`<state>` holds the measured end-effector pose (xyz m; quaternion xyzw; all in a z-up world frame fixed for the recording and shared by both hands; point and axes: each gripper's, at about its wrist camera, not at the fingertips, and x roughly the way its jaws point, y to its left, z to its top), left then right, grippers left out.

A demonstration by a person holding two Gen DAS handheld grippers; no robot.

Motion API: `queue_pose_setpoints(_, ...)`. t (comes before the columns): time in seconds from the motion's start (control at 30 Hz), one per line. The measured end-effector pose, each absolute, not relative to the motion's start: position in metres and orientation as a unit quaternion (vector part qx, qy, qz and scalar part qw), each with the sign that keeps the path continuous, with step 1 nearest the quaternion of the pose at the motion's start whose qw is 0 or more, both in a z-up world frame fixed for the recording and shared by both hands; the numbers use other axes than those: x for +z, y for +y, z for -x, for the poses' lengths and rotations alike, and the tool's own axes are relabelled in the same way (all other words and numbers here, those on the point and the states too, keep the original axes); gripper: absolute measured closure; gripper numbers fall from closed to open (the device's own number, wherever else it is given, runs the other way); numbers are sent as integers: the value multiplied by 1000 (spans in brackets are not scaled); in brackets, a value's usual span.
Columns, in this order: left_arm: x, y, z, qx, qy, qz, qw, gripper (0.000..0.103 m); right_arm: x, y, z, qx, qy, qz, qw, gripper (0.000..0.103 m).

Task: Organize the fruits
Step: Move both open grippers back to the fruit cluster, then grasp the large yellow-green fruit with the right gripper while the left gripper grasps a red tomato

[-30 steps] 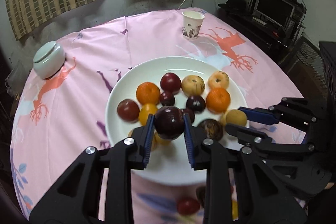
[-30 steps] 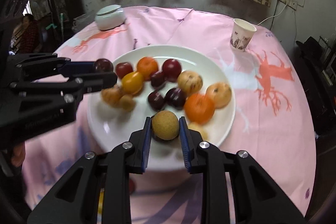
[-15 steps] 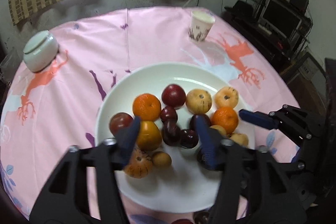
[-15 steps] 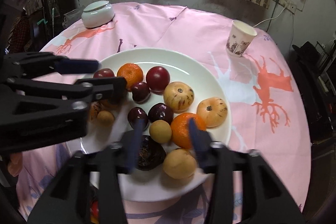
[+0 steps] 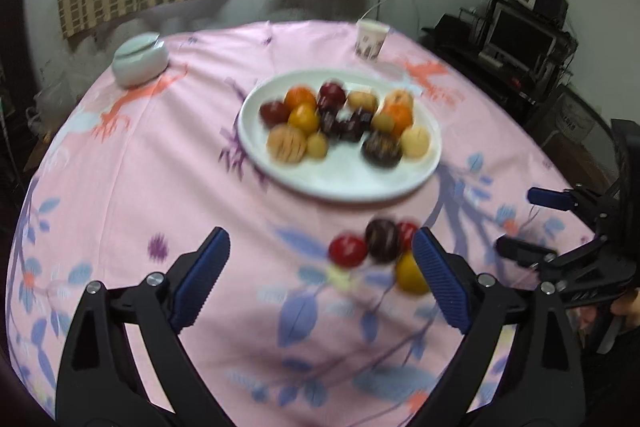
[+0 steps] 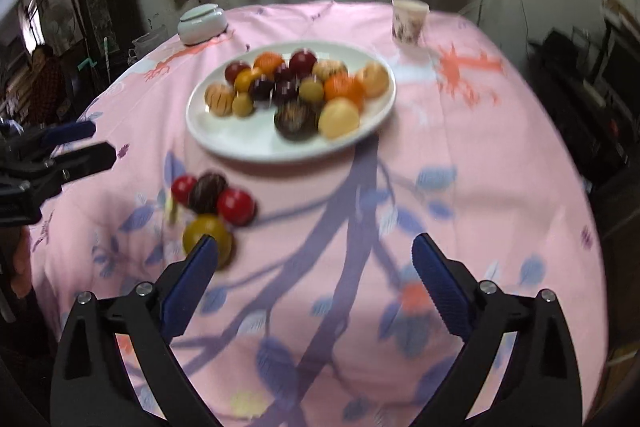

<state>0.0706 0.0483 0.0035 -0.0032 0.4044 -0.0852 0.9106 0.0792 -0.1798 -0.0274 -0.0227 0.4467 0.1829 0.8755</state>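
Round table under pink printed tablecloth (image 5: 160,155). Left gripper (image 5: 320,279): jaws opening wide, nothing gripped. Four loose fruits (image 5: 380,251) on the cloth, near side; white plate (image 5: 344,179) of fruit beyond. Right gripper (image 6: 316,279): jaws opening wide, empty.

A round table under a pink patterned cloth (image 5: 160,167). A white plate (image 5: 340,179) near the middle holds a blurred heap of orange, dark red and yellow fruit. Nearer the camera, four loose fruits (image 5: 380,251) lie together on the cloth. The left gripper (image 5: 320,275) frames the foreground, jaws opening, nothing between them. The right gripper (image 5: 532,223) shows at the right edge.
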Motion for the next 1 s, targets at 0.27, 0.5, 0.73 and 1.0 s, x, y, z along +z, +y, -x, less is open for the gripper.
queue_pose_setpoints(0.27, -17, 78, -50, -51, 428, 38, 902, 9, -46, -164, -63, 208, 479, -6, 853, 5)
queue_pose_setpoints(0.5, -18, 80, -45, -53, 423, 35, 904, 9, -46, -119, -55, 251, 480, 47, 839, 5)
queue_pose_setpoints(0.73, -24, 88, -46, -55, 433, 46, 899, 9, -51, -106, -64, 246, 489, 49, 836, 5)
queue_pose_setpoints(1.0, -26, 95, -41, -52, 436, 52, 897, 9, -67, -101, -92, 246, 497, 12, 832, 54)
